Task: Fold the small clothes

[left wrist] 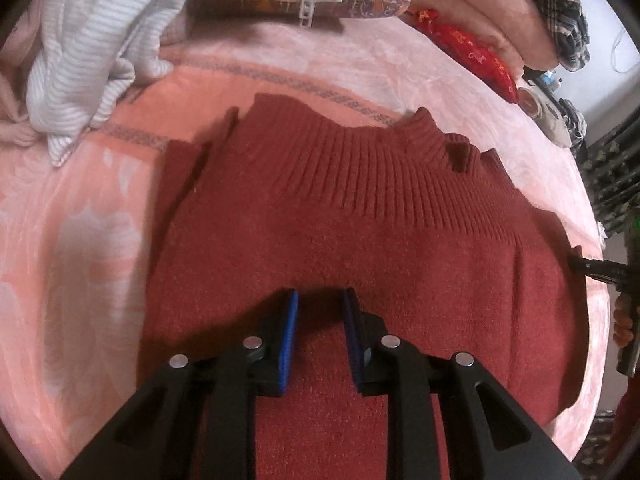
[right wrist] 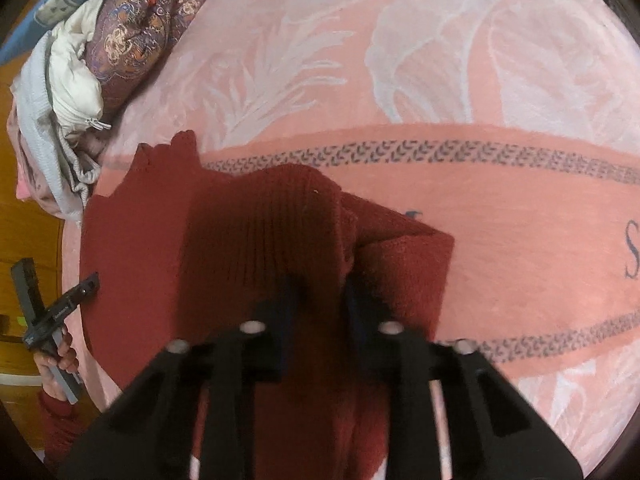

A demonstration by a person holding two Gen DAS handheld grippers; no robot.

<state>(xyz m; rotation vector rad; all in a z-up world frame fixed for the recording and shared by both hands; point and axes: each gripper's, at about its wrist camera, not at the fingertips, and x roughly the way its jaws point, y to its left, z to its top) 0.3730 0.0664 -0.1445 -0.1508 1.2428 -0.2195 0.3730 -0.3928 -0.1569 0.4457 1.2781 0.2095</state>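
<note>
One sweater (left wrist: 320, 220), two claws, pink blanket (left wrist: 80, 240)

- Left wrist view: close, steeply down over red sweater (left wrist: 340, 220) on pink blanket (left wrist: 80, 240), own fingers (left wrist: 290, 340) at bottom edge.
- Right wrist view: same steep close look, from sweater's other side, blanket stretching beyond.
- Shared: sweater, blanket, clothes pile (right wrist: 60, 120); each view catches the other gripper at its edge.
</note>
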